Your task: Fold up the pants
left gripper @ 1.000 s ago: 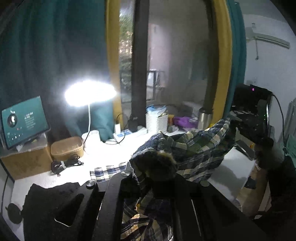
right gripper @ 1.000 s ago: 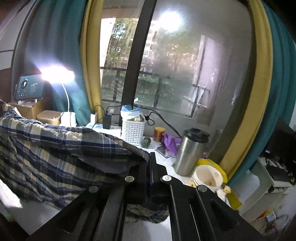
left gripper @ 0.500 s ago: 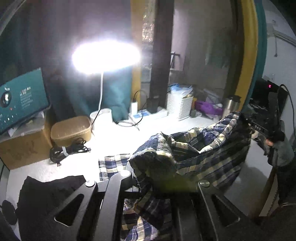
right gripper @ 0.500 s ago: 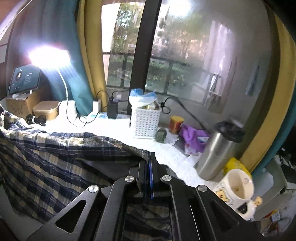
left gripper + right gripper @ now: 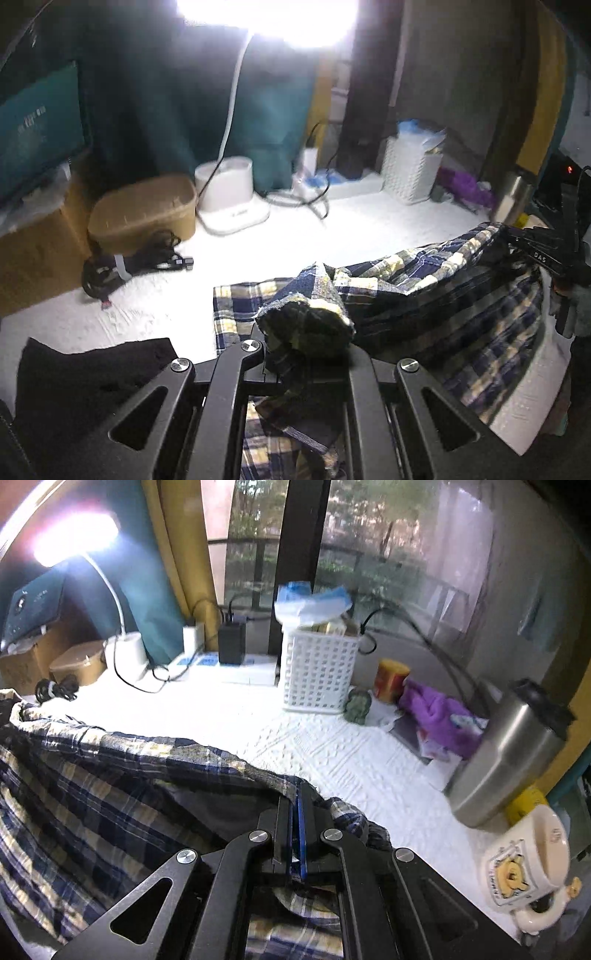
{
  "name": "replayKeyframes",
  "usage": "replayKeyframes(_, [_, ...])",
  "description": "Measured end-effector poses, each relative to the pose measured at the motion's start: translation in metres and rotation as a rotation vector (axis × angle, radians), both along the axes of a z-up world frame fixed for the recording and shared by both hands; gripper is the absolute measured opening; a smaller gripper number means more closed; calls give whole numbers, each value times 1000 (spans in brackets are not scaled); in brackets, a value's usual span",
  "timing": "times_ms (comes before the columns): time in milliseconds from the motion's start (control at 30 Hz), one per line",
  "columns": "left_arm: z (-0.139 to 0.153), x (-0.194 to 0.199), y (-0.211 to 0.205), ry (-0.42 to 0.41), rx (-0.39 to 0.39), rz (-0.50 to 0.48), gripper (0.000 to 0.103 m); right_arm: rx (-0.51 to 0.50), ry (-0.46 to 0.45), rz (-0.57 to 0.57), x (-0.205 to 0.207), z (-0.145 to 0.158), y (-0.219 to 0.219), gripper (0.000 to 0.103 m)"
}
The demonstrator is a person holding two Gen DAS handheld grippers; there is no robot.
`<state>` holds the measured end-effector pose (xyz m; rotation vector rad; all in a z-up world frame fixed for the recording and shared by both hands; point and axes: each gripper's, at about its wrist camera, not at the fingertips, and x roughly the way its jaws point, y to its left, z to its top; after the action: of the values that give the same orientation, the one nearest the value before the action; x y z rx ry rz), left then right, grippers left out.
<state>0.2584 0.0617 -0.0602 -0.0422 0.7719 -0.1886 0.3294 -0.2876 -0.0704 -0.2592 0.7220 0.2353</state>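
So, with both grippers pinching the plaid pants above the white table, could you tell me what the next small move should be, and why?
Probably lower both together until the lifted edge lies flat. The left gripper and right gripper are each shut on the plaid pants, whose held edge hangs between them above the white table, while part of the cloth already lies on it.

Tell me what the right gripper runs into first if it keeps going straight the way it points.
Probably the bare white table cover just past the plaid pants clamped in the right gripper; the white basket stands farther back. Depth is uncertain.
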Motion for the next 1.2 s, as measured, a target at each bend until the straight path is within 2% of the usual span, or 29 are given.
replayKeyframes(267, [-35,35,8,73,11,10,10,-15,75,-36,37,-27,1,2])
replayKeyframes(467, [-53,57,20,125,4,48,11,-29,111,-67,58,-41,5,2])
replayKeyframes(567, [-59,63,29,135,33,95,15,-52,115,-91,65,-45,5,4])
replayKeyframes(667, [-58,67,45,136,27,145,18,-66,129,-103,68,-45,2,20])
replayKeyframes(700, [-55,66,50,132,22,156,21,-72,123,-108,67,-43,1,37])
replayKeyframes(733, [-51,63,53,124,18,162,28,-79,110,-117,66,-40,0,55])
replayKeyframes(767, [-47,61,55,117,15,160,36,-81,96,-127,63,-36,-3,91])
replayKeyframes(800, [-42,56,57,109,12,155,38,-78,80,-136,60,-31,-6,103])
replayKeyframes(933, [-28,35,64,103,-16,159,42,-64,41,-148,42,-15,-18,103])
replayKeyframes(1133, [-31,-7,55,136,-75,105,42,-46,29,-182,6,-4,-36,103])
replayKeyframes(1200, [-34,-28,47,152,-73,87,51,-36,32,-196,-10,-4,-43,103])
